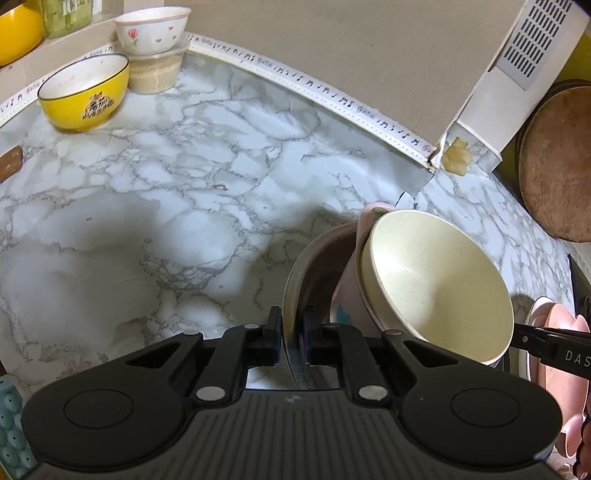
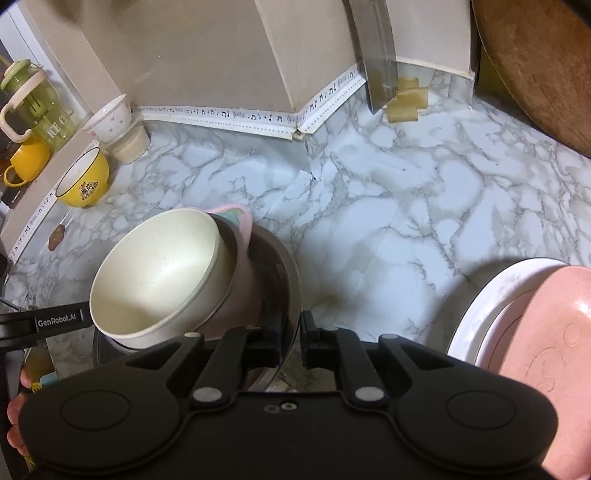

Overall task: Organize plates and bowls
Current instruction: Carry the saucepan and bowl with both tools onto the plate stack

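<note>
A metal bowl (image 1: 295, 273) holds a pink bowl (image 1: 347, 295) with a cream bowl (image 1: 436, 280) nested in it, both tilted. My left gripper (image 1: 290, 332) is shut on the metal bowl's left rim. My right gripper (image 2: 290, 332) is shut on the same metal bowl's (image 2: 288, 273) right rim; the cream bowl (image 2: 159, 273) and pink bowl (image 2: 240, 221) lean left in that view. A pink plate (image 2: 546, 325) lies on a white plate (image 2: 476, 306) at the right.
A yellow bowl (image 1: 85, 92) and a white flowered bowl (image 1: 151, 31) on a plastic tub (image 1: 155, 72) stand at the back left of the marble counter (image 1: 184, 184). A round wooden board (image 1: 557, 158) leans at the right. A green jug (image 2: 40, 103) and yellow mug (image 2: 26, 162) sit on a ledge.
</note>
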